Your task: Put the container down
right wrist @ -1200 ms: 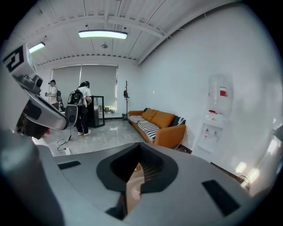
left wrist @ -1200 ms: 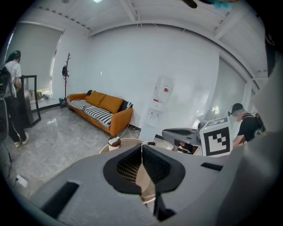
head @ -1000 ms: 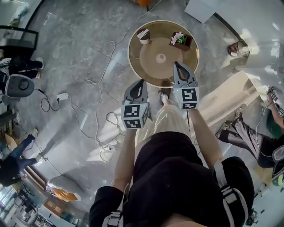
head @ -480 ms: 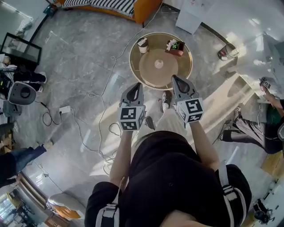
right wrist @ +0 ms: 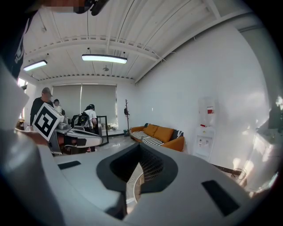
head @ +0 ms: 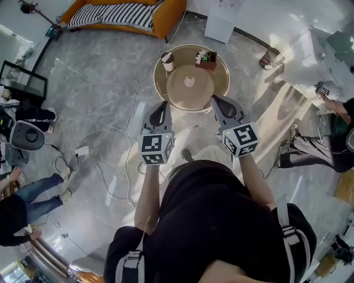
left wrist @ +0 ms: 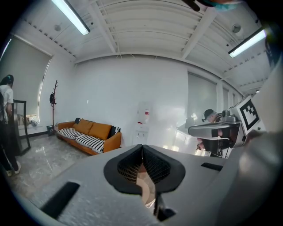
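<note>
Landmark: round desk, on a grey stone floor; all places below are given from it.
Bystander: far left of the desk and nearer than it, well apart.
Sofa: orange with a striped cushion, beyond the desk's far-left side; also visible in the left gripper view and the right gripper view.
Left hand-held gripper: on the near-left side of the desk, tip showing at the rim in the head view. Jaws meet at the tip, nothing between the pads; closed and empty.
Cup: upright on the desk, far-left part of the top.
Small white object: at the desk's centre; too small to identify.
Container: brown box with green and white contents, standing on the desk at its far-right part, well apart from both grippers.
Right hand-held gripper: on the near-right side of the desk, tip overlapping the near rim in the head view. Jaws together, nothing held; closed and empty.
</note>
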